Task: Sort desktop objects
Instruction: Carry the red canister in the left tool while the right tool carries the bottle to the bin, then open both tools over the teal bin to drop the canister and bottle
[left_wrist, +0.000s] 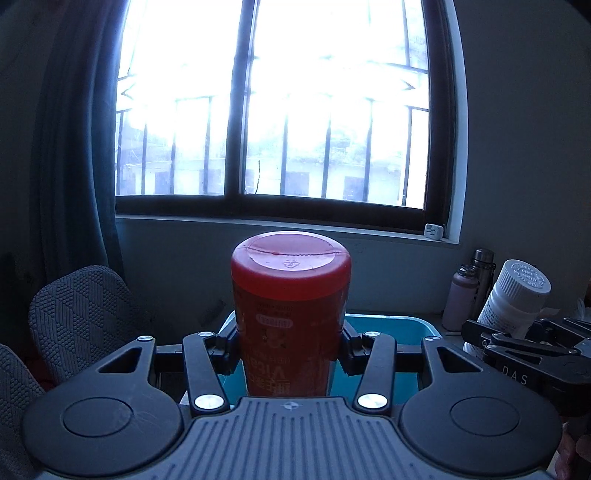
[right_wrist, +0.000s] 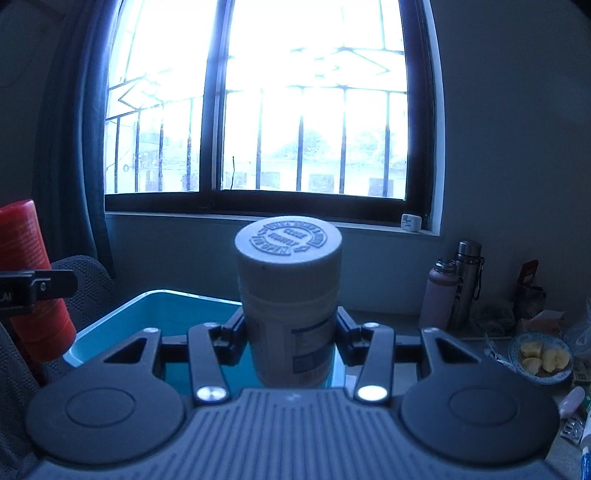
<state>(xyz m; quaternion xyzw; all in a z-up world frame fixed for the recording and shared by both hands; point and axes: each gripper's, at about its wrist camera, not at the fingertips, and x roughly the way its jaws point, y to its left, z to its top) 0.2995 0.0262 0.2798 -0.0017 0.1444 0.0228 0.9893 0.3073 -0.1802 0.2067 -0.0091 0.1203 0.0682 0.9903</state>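
Note:
My left gripper (left_wrist: 290, 347) is shut on a red cylindrical canister (left_wrist: 290, 295) with a red lid, held upright above a blue bin (left_wrist: 402, 330). My right gripper (right_wrist: 291, 338) is shut on a white pill bottle (right_wrist: 290, 295) with an embossed white cap, also upright over the blue bin (right_wrist: 155, 314). In the left wrist view the white bottle (left_wrist: 517, 299) and the right gripper (left_wrist: 524, 347) show at the right edge. In the right wrist view the red canister (right_wrist: 29, 280) and the left gripper (right_wrist: 37, 290) show at the left edge.
A barred window fills the wall ahead, with a dark curtain (left_wrist: 74, 147) on the left. Grey textured chair backs (left_wrist: 81, 325) stand left of the bin. Two flasks (right_wrist: 454, 288), a bowl of fruit pieces (right_wrist: 541, 358) and small packets crowd the table at right.

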